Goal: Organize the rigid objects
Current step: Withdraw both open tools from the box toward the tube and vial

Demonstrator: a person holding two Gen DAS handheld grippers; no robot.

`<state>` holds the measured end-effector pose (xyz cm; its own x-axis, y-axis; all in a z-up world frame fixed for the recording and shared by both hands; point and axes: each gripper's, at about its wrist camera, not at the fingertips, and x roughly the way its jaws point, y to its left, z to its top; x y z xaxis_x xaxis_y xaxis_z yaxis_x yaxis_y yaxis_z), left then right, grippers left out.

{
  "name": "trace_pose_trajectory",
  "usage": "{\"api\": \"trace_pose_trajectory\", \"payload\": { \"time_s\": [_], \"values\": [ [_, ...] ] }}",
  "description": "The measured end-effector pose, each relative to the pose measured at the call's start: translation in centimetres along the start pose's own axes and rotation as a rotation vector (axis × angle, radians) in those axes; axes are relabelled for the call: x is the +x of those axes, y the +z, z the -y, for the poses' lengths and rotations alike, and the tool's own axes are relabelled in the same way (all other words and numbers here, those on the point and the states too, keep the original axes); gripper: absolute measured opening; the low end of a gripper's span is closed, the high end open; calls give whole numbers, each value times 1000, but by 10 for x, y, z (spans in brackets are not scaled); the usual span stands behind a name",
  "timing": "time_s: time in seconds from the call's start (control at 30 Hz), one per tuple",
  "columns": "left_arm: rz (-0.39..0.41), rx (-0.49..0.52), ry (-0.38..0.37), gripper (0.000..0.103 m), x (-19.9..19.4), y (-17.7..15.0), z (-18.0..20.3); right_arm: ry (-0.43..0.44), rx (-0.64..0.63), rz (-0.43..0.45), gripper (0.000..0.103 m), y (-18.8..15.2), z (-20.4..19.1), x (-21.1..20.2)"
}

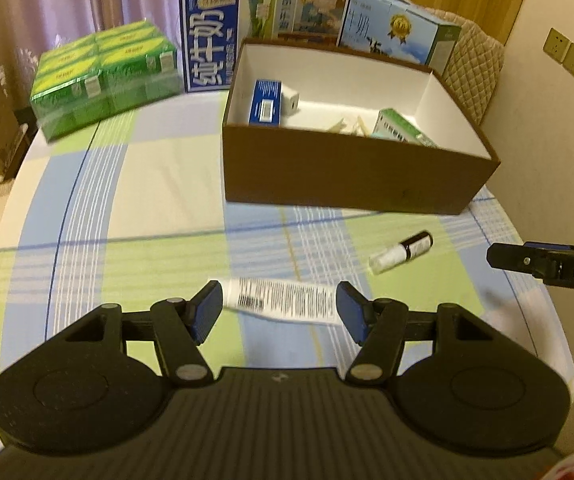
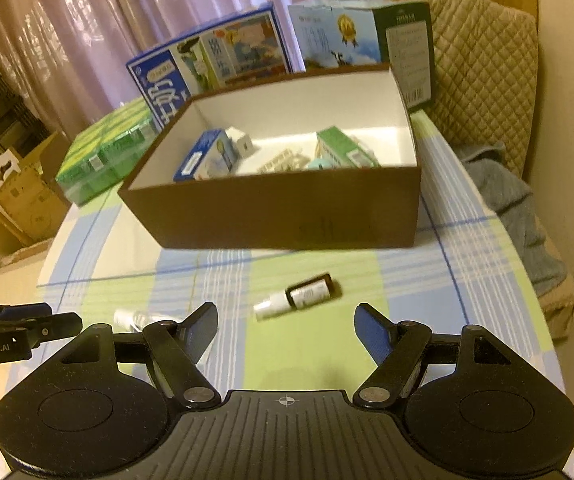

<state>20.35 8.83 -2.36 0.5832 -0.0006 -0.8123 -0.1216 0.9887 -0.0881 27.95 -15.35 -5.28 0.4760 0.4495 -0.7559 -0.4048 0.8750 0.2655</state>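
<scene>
A white tube with black print [image 1: 283, 300] lies on the checked tablecloth between the open jaws of my left gripper [image 1: 279, 310], just past the fingertips. A small dark bottle with a white cap [image 1: 401, 252] lies to its right; in the right wrist view the bottle [image 2: 299, 296] lies just ahead of my open, empty right gripper [image 2: 285, 328]. The brown box with white inside [image 1: 351, 176] stands behind, holding a blue carton [image 1: 265, 102], a green carton [image 1: 401, 128] and small pale items. The box also shows in the right wrist view [image 2: 279, 212].
Two milk cartons [image 1: 263, 24] stand behind the box. A green shrink-wrapped pack [image 1: 107, 76] lies at the back left. A quilted chair [image 2: 483, 72] with a grey cloth stands right of the table. The table's curved edge [image 1: 7, 220] runs along the left.
</scene>
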Motion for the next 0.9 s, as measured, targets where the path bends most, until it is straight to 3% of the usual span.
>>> {"api": "trace_pose_trajectory", "payload": {
  "time_s": [0.7,0.9],
  "values": [
    [-84,-31,18,59,21,-41,-14,-8,7,-105,73,-34,1,23],
    [-97,-60,39,59,25,-48,-24,32,-68,-118,72,-39,-13,35]
  ]
}}
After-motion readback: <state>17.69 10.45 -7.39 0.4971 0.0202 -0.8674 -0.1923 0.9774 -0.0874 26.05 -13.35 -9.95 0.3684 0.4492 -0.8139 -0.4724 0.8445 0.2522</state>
